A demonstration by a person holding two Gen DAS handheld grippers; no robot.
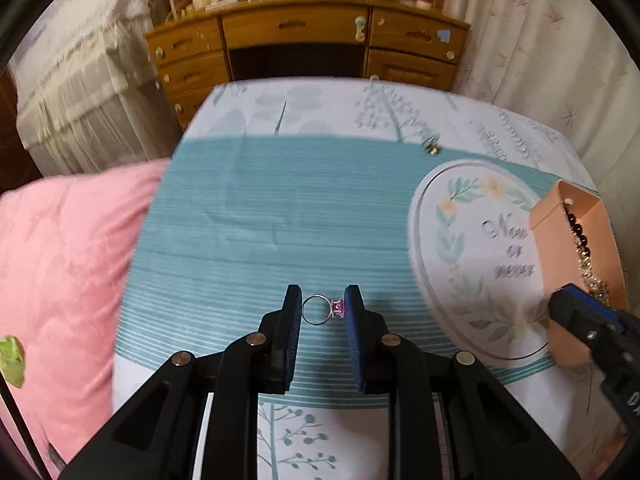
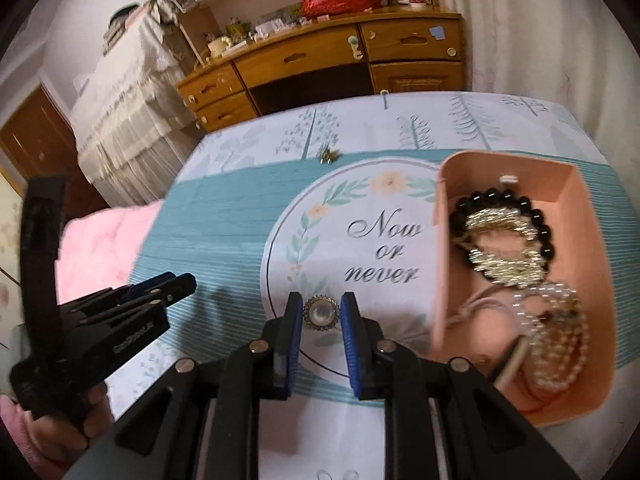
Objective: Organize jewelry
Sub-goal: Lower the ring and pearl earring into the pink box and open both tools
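In the left wrist view my left gripper (image 1: 323, 309) is shut on a silver ring with a pink stone (image 1: 322, 309), held just above the teal cloth. In the right wrist view my right gripper (image 2: 321, 311) is shut on a round pearl brooch with a gold rim (image 2: 321, 313), left of the pink box (image 2: 568, 400). The box holds a black bead bracelet (image 2: 538, 216), gold bangles (image 2: 500, 260) and pearl strands (image 2: 560, 344). A small gold piece (image 2: 329, 155) lies on the cloth far back; it also shows in the left wrist view (image 1: 432, 146).
A printed tablecloth (image 1: 248, 220) covers the table, with a pink quilt (image 1: 64, 264) at its left. A wooden dresser (image 1: 304, 40) with clutter stands behind, curtains to the right. The left gripper's body (image 2: 120, 320) shows left in the right wrist view.
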